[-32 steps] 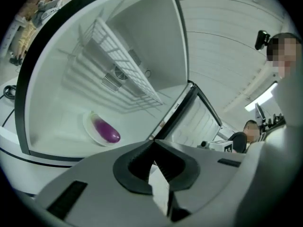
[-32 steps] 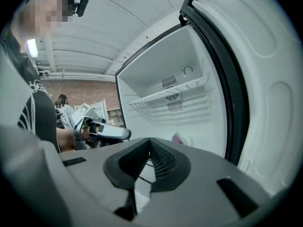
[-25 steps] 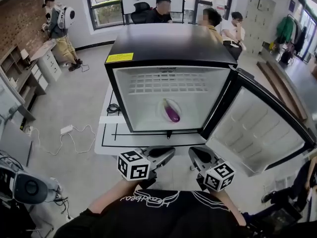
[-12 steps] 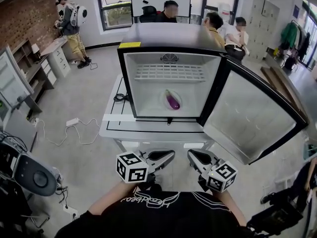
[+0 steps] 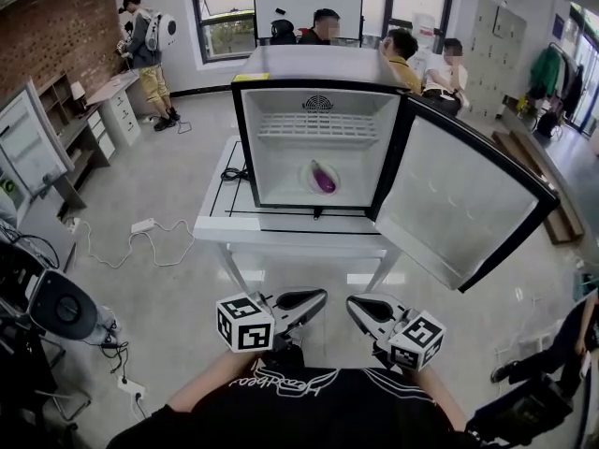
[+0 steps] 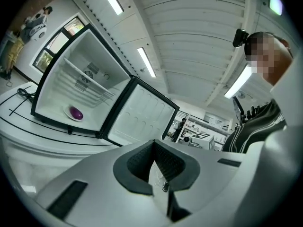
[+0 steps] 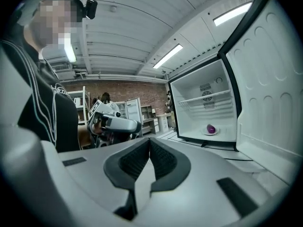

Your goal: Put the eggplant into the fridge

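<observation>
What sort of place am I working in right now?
Probably a lab or office workspace, not a kitchen: mini fridge on a white table, lockers, and loose cables on the floor.

Eggplant [image 5: 322, 176] on plate [image 5: 308, 180] inside fridge [image 5: 281, 162] atop table [image 5: 281, 238], door [image 5: 459, 204] at right

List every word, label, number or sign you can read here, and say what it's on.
Nothing reads clearly.
Yellow label on the top front edge of the fridge: too small to read.
White script on the black shirt: upside down, illegible.
Cubes on the left gripper and right gripper: black-and-white patterns, no words.
</observation>
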`<action>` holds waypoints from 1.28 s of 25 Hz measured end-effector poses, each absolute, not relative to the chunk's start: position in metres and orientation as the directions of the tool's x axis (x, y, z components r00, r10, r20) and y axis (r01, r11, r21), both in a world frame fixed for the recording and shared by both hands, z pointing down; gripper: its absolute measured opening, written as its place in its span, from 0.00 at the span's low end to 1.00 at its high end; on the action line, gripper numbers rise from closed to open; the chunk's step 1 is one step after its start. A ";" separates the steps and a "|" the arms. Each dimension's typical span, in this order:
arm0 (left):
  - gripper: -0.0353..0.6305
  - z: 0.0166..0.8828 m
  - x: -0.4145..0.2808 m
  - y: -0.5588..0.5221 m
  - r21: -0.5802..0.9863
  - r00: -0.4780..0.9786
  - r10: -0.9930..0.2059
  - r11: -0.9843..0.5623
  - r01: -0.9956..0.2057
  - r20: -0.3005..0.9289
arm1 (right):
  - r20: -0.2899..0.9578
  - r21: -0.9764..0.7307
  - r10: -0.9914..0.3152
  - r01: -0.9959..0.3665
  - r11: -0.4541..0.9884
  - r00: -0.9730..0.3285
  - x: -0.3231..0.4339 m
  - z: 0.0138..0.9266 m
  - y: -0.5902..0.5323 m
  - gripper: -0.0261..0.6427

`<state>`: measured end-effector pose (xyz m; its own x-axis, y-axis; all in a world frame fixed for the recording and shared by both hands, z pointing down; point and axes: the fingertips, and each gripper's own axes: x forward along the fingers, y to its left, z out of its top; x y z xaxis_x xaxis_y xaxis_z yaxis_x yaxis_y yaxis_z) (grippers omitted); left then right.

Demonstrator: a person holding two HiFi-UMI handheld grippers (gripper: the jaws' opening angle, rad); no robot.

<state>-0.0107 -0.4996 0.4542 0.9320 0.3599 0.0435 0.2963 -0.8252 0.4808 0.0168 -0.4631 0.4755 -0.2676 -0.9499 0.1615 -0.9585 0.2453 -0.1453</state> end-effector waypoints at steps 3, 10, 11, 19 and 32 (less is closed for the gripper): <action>0.06 0.455 -0.024 -0.479 0.457 0.930 0.364 -0.837 0.301 0.052 | 0.153 -0.144 -0.952 -0.959 0.244 -0.266 0.006 0.472 -0.443 0.05; 0.06 0.459 -0.047 -0.456 0.469 0.933 0.356 -0.833 0.293 0.048 | 0.131 -0.166 -0.960 -0.960 0.224 -0.247 -0.005 0.477 -0.414 0.05; 0.06 0.460 -0.049 -0.453 0.461 0.934 0.354 -0.838 0.291 0.053 | 0.131 -0.165 -0.960 -0.961 0.224 -0.246 -0.007 0.478 -0.411 0.05; 0.06 0.468 -0.055 -0.436 0.454 0.931 0.360 -0.841 0.294 0.064 | 0.116 -0.208 -0.968 -0.958 0.197 -0.224 -0.010 0.486 -0.394 0.05; 0.06 0.468 -0.063 -0.425 0.449 0.933 0.357 -0.843 0.297 0.053 | 0.112 -0.164 -0.969 -0.965 0.202 -0.222 -0.020 0.483 -0.383 0.05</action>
